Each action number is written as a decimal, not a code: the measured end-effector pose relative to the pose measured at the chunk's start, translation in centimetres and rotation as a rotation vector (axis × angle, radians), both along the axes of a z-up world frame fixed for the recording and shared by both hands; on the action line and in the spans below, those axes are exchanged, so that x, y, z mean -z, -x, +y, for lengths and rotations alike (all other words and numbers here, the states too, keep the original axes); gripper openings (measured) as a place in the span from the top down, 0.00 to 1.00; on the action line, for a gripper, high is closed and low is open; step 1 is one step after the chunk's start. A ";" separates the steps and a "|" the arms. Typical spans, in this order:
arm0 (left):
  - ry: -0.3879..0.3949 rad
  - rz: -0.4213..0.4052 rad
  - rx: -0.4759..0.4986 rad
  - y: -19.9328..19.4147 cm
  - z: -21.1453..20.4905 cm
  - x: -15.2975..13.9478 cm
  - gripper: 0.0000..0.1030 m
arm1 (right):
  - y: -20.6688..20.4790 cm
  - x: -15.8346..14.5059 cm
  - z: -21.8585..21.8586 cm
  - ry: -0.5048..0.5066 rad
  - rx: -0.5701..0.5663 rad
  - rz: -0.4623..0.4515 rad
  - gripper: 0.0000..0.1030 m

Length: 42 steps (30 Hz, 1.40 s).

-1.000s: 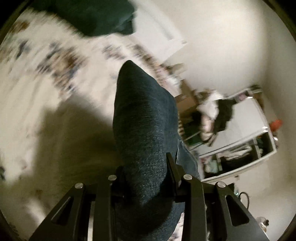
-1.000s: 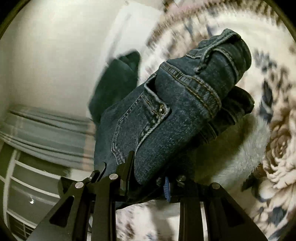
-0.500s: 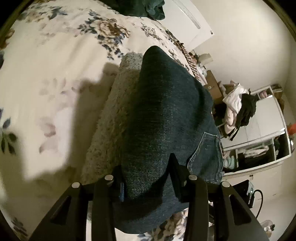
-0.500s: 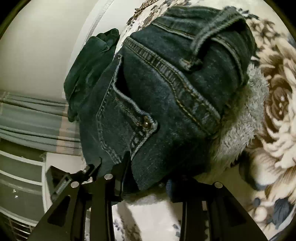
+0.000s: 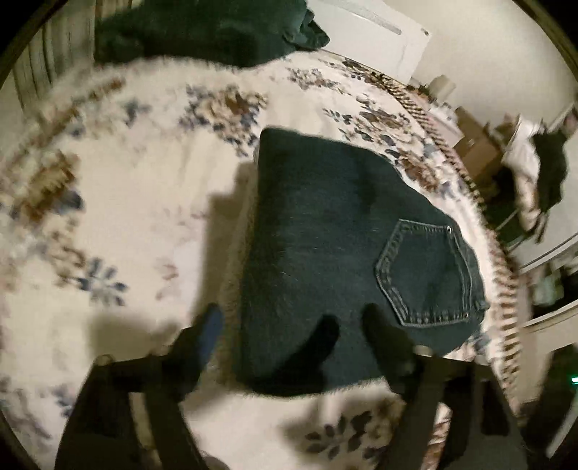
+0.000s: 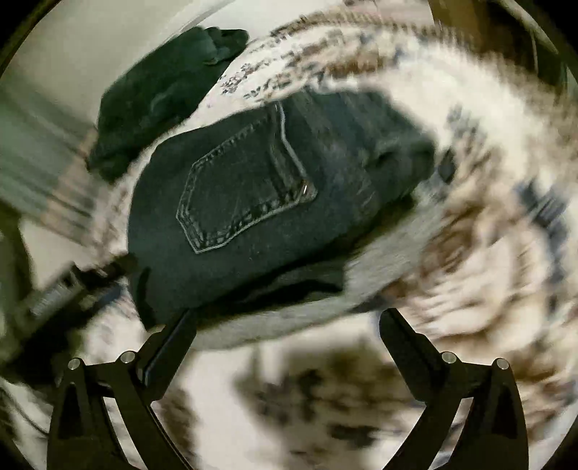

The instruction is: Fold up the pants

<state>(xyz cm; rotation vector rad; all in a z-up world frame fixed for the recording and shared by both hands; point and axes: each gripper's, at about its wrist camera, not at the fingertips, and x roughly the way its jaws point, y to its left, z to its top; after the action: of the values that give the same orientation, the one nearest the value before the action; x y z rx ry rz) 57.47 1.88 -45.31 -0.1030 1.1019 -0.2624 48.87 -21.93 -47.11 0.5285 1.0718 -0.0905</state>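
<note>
Here, folded dark jeans (image 5: pixel 346 253) laid on the floral bedspread (image 5: pixel 126 217), back pocket (image 6: pixel 245 188) turned up, left gripper (image 5: pixel 292 325) and right gripper (image 6: pixel 289 318) both spread apart, nothing clamped.

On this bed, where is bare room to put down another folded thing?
Free: the flowered bedspread left of the folded jeans, below the dark green cloth. Crowded: right of the jeans, where the bed edge is close.
</note>
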 end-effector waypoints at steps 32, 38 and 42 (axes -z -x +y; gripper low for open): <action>-0.192 -0.350 -0.112 37.1 -4.9 -33.7 0.12 | 34.8 -44.6 -1.4 0.443 -0.061 -0.300 0.00; -0.177 -0.383 -0.142 42.4 -4.7 -37.7 0.12 | 42.2 -50.1 -1.1 0.475 -0.081 -0.344 0.00; -0.160 -0.399 -0.145 44.7 -4.3 -39.6 0.11 | 45.7 -53.1 -1.0 0.477 -0.077 -0.362 0.00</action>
<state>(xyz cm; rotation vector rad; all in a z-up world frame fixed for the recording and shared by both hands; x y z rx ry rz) 12.78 -2.40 -5.69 0.0130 0.7109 -0.0591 3.21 -22.96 5.96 0.0649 0.6813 -0.1705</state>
